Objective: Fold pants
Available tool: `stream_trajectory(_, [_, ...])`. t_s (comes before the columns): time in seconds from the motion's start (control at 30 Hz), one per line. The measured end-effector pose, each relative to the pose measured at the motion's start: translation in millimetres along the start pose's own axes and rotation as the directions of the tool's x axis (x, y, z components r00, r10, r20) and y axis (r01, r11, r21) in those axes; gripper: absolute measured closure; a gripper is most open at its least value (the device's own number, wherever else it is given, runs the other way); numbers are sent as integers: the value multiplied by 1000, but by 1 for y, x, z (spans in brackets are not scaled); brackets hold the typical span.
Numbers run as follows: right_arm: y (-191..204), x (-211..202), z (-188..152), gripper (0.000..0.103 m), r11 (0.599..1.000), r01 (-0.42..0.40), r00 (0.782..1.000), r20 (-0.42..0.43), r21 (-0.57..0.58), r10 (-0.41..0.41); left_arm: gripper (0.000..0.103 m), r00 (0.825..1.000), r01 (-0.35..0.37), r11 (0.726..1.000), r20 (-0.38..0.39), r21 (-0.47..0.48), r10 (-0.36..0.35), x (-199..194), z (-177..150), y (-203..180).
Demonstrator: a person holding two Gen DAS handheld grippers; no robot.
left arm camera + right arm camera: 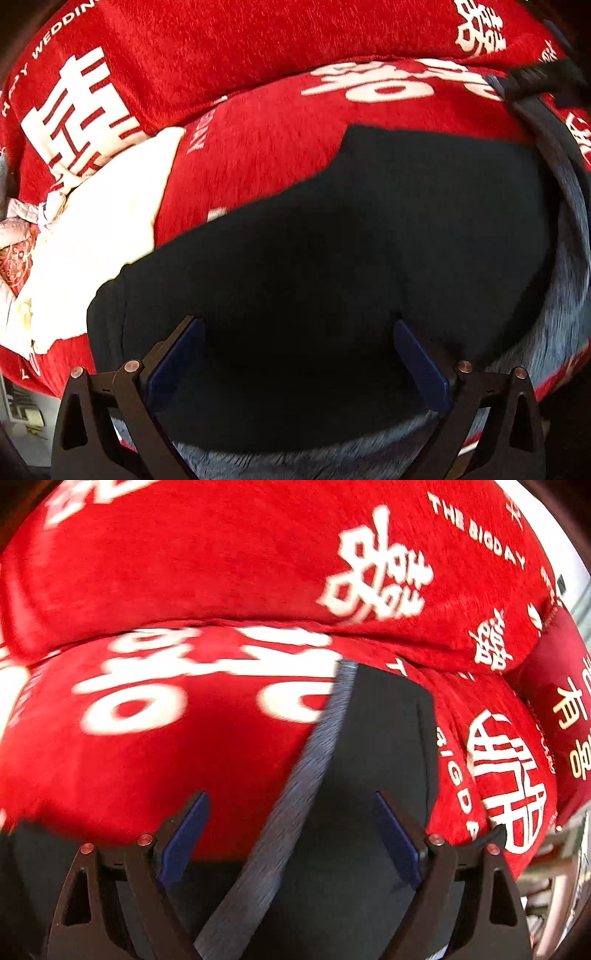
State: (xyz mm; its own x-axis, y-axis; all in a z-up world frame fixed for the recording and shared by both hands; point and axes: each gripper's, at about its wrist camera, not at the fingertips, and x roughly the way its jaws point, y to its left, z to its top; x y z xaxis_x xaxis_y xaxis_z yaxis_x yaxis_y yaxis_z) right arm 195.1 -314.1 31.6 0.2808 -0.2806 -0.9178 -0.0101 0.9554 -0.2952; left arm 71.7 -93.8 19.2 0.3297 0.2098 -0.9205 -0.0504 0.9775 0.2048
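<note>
Black pants (351, 236) with a grey fleecy lining (554, 314) lie on a red sofa cover. In the left wrist view they fill the middle, and my left gripper (299, 328) is open just above them, holding nothing. In the right wrist view a black panel of the pants (384, 746) lies ahead, with a grey lining strip (306, 775) running diagonally across it. My right gripper (291, 801) is open over that strip and holds nothing.
The red sofa (184, 572) with white characters has a seat and a back cushion. White cloth (99, 236) and pinkish items (18, 236) lie at the left in the left wrist view. A dark red cushion (565, 716) sits at the right.
</note>
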Motion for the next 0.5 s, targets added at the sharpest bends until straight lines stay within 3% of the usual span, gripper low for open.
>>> stream_trajectory(0.1, [-20, 31, 20, 12, 998, 24, 997, -69, 59, -20, 0, 999, 28, 1000, -25, -4, -28, -4, -20, 12])
stream_trajectory(0.2, [-36, 53, 33, 12, 993, 37, 993, -119, 109, -24, 0, 1000, 3, 1000, -31, 13, -3, -8, -36, 16])
stream_trajectory(0.33, [-36, 77, 45, 12, 995, 58, 979, -201, 82, -41, 0, 999, -9, 1000, -40, 7, 9, -16, -46, 25])
stream_trajectory(0.43, [-36, 79, 49, 12, 999, 32, 987, -160, 37, -25, 0, 998, -41, 999, -40, -15, 41, -24, -39, 30])
stream_trajectory(0.47, [-38, 80, 48, 15, 999, -3, 987, -158, 41, 9, 0, 998, -51, 998, -26, -22, 50, -29, -35, 32])
stream_trajectory(0.5, [-43, 79, 46, 36, 997, -57, 986, -151, 58, 65, 0, 999, -47, 998, -15, -33, 46, -32, -29, 35])
